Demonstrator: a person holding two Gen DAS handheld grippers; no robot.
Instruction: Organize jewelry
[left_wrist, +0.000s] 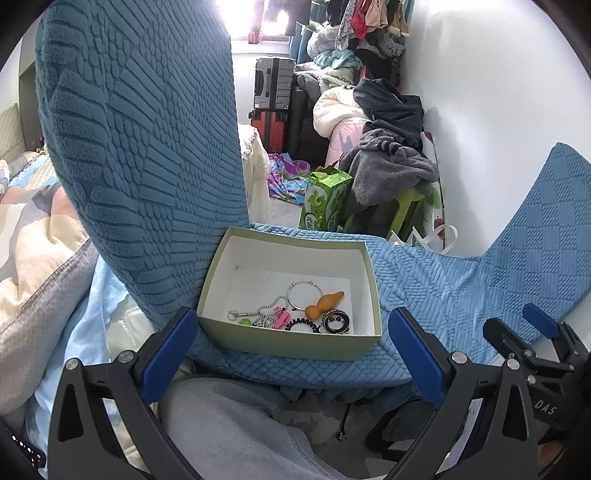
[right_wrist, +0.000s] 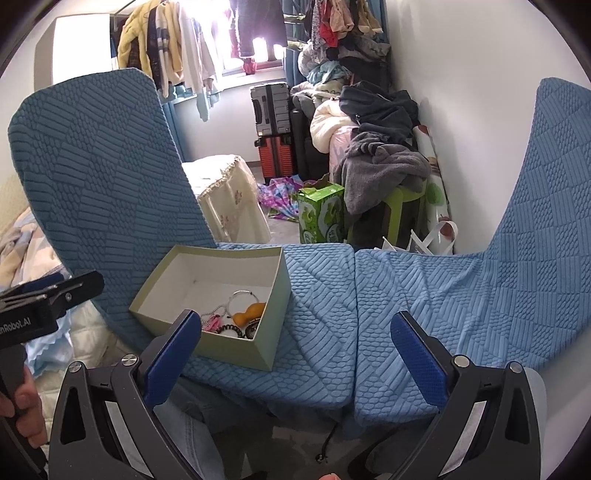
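A pale green open box (left_wrist: 258, 341) with a white inside stands on the blue chair seat (left_wrist: 424, 280). It holds a silver bangle (left_wrist: 302, 294), an orange hair clip (left_wrist: 324, 304), a bead chain (left_wrist: 267, 312), a pink clip (left_wrist: 281, 321), a black coil tie (left_wrist: 304, 325) and a black-and-white ring (left_wrist: 335, 320). My left gripper (left_wrist: 291, 354) is open and empty, just short of the box's near wall. The box (right_wrist: 273, 295) also shows in the right wrist view. My right gripper (right_wrist: 295, 354) is open and empty, over the seat to the right of the box.
Two blue-covered chairs stand side by side with backs (right_wrist: 99, 177) at left and right (right_wrist: 546, 192). Behind are a green carton (right_wrist: 321, 212), a green stool with piled clothes (right_wrist: 384, 166), suitcases (right_wrist: 271, 122) and a bed at left (left_wrist: 37, 221). The person's leg (left_wrist: 236, 428) is below.
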